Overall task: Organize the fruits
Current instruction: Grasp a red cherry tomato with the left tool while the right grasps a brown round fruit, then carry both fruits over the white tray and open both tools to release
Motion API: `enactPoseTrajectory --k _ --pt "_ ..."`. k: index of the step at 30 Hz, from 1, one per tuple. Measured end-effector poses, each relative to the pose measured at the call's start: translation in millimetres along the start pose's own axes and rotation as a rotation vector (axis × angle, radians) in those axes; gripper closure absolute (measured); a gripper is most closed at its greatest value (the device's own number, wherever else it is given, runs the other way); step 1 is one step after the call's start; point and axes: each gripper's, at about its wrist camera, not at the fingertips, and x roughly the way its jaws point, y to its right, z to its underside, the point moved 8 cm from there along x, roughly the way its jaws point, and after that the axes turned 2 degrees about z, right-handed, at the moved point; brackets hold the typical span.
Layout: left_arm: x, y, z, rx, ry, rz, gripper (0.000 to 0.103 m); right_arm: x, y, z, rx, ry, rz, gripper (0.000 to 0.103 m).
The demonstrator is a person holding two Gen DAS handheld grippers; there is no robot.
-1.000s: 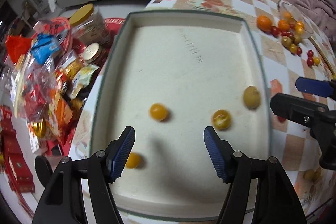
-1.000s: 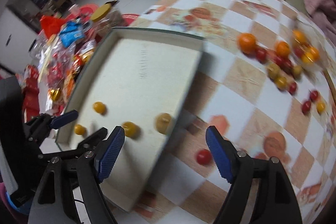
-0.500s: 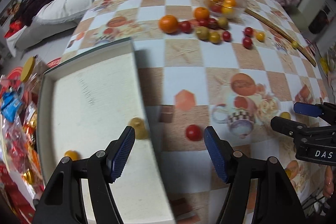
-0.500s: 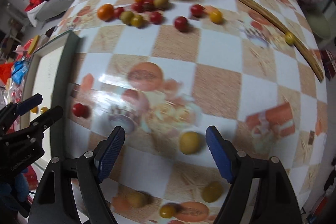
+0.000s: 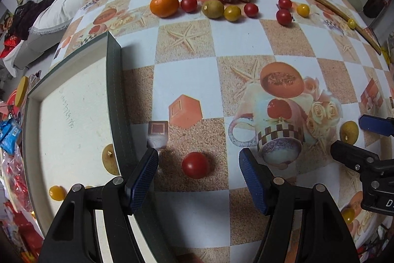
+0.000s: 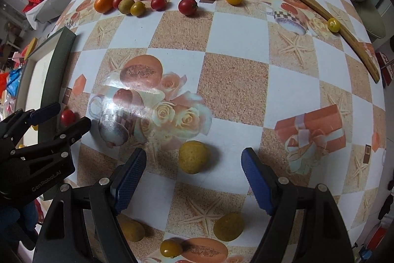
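Both tongs spread: left tongs (image 5: pixel 198 170) should straddle the cherry tomato (image 5: pixel 195 165) evenly, right tongs (image 6: pixel 193 168) bracket what looks like a yellow-green fruit (image 6: pixel 193 157).

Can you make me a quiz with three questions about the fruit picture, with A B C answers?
1. Where is the red tomato nearest the left gripper?
A. in the glass bowl
B. on the tablecloth between the open fingers
C. inside the tray

2. What colour is the fruit in front of the right gripper?
A. yellow-green
B. purple
C. red

3. What are the two grippers doing?
A. both open, holding nothing
B. both squeezing fruit
C. one holding a spoon

Answers: 1 B, it sits on the cloth beside the tray. 2 A, its skin looks dull yellow-green. 3 A, both pairs of blue pads stand apart, touching nothing.
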Motion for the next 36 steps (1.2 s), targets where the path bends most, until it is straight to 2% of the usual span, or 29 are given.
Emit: enactPoseTrajectory --k 8,10,12,13,15,18,20,21,25,36 --pt "1 -3 2 -0.066 -0.008 0.031 0.034 5 -3 1 -0.058 -0.002 0.055 0.021" --pt "1 -4 2 -0.079 -0.011 0.04 0.034 5 -6 2 -0.069 0.003 0.073 0.028" --pt "1 -2 3 -0.096 -0.015 0.069 0.045 5 -9 1 -0.085 0.009 0.098 0.041" --pt "0 -2 3 -0.1 -0.014 0.064 0.048 5 -9 1 -0.09 0.011 0.104 0.044" --pt "-2 -3 3 -0.102 -0.013 0.071 0.064 3 -9 2 -0.098 0.017 0.103 0.059" --pt "-3 -3 4 -0.111 -0.018 0.098 0.082 2 -13 4 -0.104 0.017 0.083 0.076" --pt "-4 -4 6 -0.135 -0.027 0.14 0.082 -1 -12 5 -0.086 0.015 0.049 0.076" --pt "-6 -5 7 -0.142 -0.027 0.149 0.082 -2 -13 5 -0.065 0.018 0.015 0.076" --pt "-14 -5 9 -0.152 -0.016 0.17 0.082 -12 -8 7 -0.04 0.029 -0.024 0.076" --pt "-34 -9 7 -0.145 0.017 0.188 0.082 -19 -6 -2 -0.018 0.038 -0.043 0.075"
